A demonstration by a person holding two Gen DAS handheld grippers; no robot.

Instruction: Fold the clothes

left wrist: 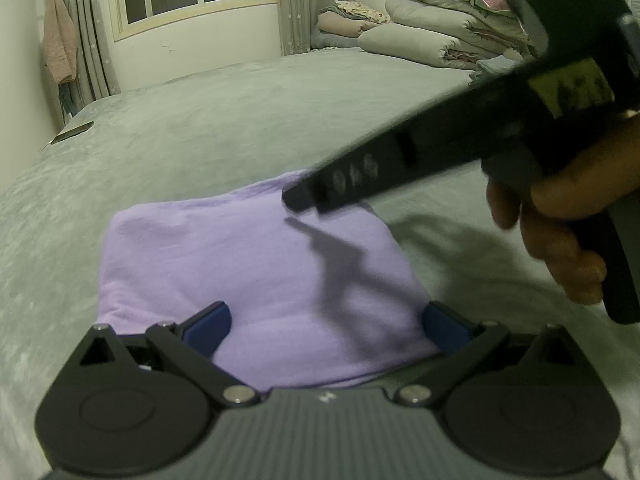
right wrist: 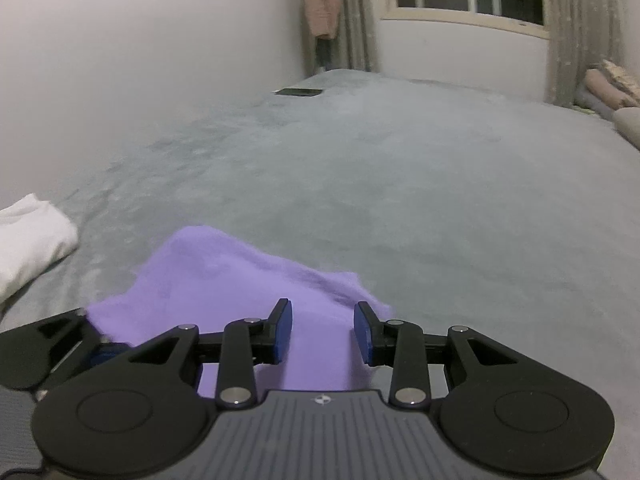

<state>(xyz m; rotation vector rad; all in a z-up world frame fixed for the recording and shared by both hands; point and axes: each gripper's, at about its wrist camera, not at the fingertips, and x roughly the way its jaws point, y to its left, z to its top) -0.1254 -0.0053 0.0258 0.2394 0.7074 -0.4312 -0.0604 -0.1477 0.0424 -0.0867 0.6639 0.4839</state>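
Observation:
A purple garment (left wrist: 256, 264) lies folded into a rough square on the grey bed (left wrist: 240, 120). My left gripper (left wrist: 326, 326) is open wide at the garment's near edge, with its blue pads (left wrist: 208, 328) spread over the cloth and not pressing it. A hand holds my right gripper (left wrist: 298, 200), which comes in from the right with its tip over the garment's far right corner. In the right wrist view, the right gripper (right wrist: 324, 332) is open with a narrow gap. The purple garment (right wrist: 240, 280) lies below its pads, not pinched. My left gripper's finger (right wrist: 48, 344) shows at the lower left.
A folded white cloth (right wrist: 28, 240) lies on the bed to the left of the garment. A dark flat object (left wrist: 74, 131) rests near the bed's far edge by the wall. Stacked quilts (left wrist: 440, 40) fill the back right corner. A pink garment (left wrist: 60, 46) hangs by the curtain.

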